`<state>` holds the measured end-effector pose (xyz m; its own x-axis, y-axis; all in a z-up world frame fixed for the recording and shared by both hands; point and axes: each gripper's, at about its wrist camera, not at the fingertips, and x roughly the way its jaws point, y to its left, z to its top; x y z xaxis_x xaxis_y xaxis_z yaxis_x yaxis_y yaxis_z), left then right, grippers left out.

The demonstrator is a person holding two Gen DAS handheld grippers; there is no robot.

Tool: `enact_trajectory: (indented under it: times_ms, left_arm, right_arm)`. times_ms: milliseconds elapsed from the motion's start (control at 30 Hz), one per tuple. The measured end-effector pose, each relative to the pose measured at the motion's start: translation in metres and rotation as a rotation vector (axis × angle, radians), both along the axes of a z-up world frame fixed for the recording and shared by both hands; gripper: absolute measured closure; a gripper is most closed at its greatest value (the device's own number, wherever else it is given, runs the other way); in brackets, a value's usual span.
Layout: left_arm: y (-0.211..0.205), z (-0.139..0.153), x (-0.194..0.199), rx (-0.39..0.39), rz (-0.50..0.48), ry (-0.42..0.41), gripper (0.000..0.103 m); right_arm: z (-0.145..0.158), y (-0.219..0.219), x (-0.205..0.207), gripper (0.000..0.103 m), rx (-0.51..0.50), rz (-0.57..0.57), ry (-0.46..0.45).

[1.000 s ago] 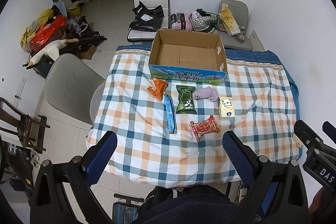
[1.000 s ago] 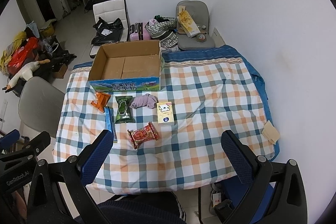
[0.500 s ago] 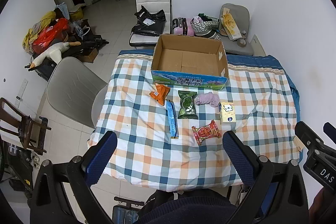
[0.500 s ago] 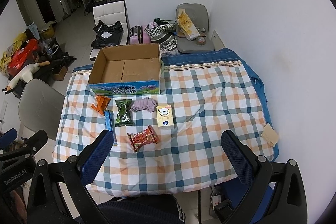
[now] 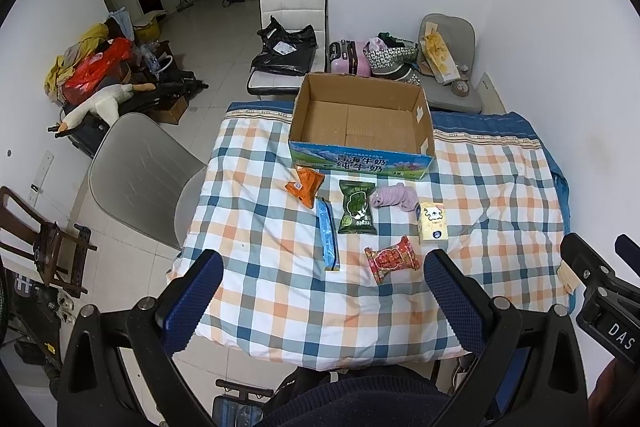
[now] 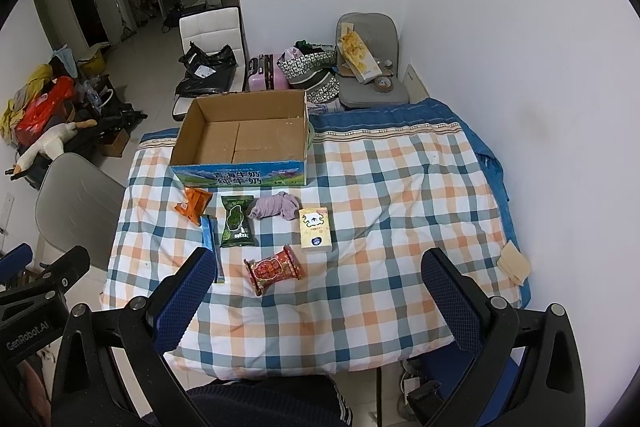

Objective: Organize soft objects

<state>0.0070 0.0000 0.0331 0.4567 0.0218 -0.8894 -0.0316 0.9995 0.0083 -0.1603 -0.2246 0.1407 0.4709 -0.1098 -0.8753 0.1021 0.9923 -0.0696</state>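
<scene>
An open, empty cardboard box [image 5: 362, 125] [image 6: 240, 139] stands at the far side of a checked tablecloth [image 5: 256, 227] [image 6: 384, 207]. In front of it lie an orange packet [image 5: 305, 185] [image 6: 193, 205], a green snack bag [image 5: 356, 213] [image 6: 237, 221], a rolled lilac cloth [image 5: 394, 197] [image 6: 276, 207], a cream tissue pack [image 5: 431, 221] [image 6: 316, 229], a long blue packet [image 5: 328, 235] [image 6: 210, 233] and a red snack pack [image 5: 392, 259] [image 6: 274, 269]. My left gripper [image 5: 324, 299] and right gripper [image 6: 320, 297] are both open and empty, high above the near table edge.
A grey chair [image 5: 136, 167] stands left of the table. A white chair with a black bag [image 5: 286, 51], a pink case and a grey chair with clutter [image 5: 444, 63] stand behind the table. A white wall runs along the right. A folded beige paper [image 6: 514, 261] lies at the right table edge.
Both grippers have risen and pulled back from the table, so the table and its objects look smaller and further away. Nothing on the table has moved.
</scene>
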Motion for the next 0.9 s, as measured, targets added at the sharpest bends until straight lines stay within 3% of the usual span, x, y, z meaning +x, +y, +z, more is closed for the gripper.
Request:
enact_trajectory:
  times_ms: [900]
  left_arm:
    - [0.0033, 0.0010, -0.0028, -0.001, 0.000, -0.009, 0.000]
  right_arm:
    - [0.0033, 0.0010, 0.0004, 0.000, -0.005, 0.001, -0.017]
